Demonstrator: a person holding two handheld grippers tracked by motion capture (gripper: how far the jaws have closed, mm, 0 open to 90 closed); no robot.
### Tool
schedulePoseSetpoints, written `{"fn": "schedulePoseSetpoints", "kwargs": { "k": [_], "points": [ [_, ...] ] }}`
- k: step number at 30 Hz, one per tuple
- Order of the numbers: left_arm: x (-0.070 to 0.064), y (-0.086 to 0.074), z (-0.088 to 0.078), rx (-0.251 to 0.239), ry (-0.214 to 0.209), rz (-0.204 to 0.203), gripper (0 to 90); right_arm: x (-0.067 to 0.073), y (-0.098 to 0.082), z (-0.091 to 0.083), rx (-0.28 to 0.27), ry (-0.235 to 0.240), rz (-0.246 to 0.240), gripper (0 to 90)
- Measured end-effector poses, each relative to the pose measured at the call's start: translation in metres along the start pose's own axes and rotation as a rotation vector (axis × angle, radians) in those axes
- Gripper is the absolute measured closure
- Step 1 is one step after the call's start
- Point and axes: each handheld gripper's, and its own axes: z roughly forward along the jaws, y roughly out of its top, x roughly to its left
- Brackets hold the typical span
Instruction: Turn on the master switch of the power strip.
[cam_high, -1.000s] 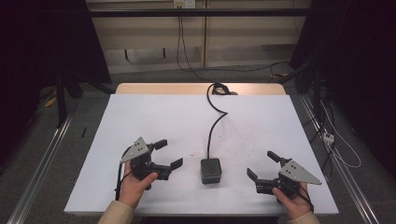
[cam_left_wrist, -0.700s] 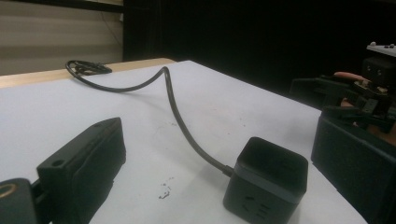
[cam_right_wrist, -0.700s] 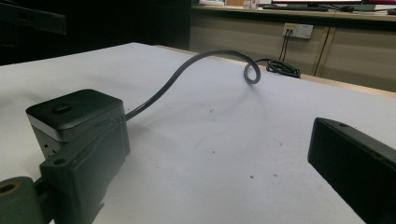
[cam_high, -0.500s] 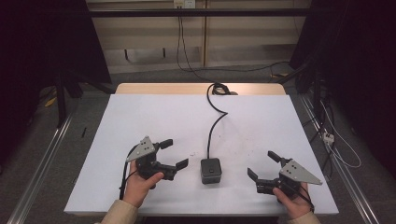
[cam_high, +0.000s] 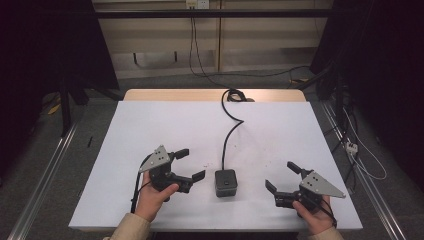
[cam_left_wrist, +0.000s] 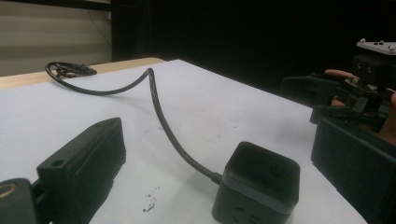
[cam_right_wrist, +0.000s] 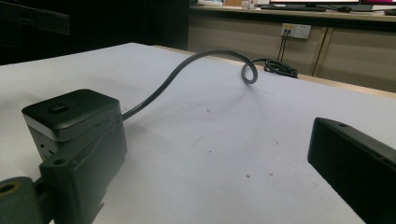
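- Table (cam_high: 150, 130): white top, with scattered small dark specks near the middle and a bare wooden strip along the far edge.
- Socket cube (cam_high: 225, 182): a small black power cube, standing flat on the table near the front edge, between the two grippers and touching neither. A button sits on its top face; socket holes show on its side in both gripper views (cam_left_wrist: 257, 186) (cam_right_wrist: 70, 116).
- Cable (cam_high: 229, 135): black, leaves the cube's far side, runs away across the table in a loose S-curve and ends in a small coil at the far edge. In the left gripper view (cam_left_wrist: 159, 112) part of it arches clear of the surface.
- Left gripper (cam_high: 187, 164): held in the person's left hand (cam_high: 152, 197), just left of the cube, pointing right and slightly away. Jaws spread wide — nothing between them. From its own camera the cube sits in the gap ahead, closer to the right-side jaw.
- Right gripper (cam_high: 284, 176): held in the right hand (cam_high: 314, 217), right of the cube and near the table's front edge, pointing left. Jaws spread apart, empty. Its own camera shows the cube beyond its left-side jaw.
- Background: dark curtains either side, a pale wall with cables — beyond the table.
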Motion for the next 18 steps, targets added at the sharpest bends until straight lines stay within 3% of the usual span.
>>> {"fn": "schedulePoseSetpoints", "kwargs": {
  "k": [18],
  "points": [
    [-0.006,0.001,0.016,0.042,-0.031,0.024,4.8,0.002,0.000,0.001,0.003,0.004,-0.008,3.4]
  ]
}}
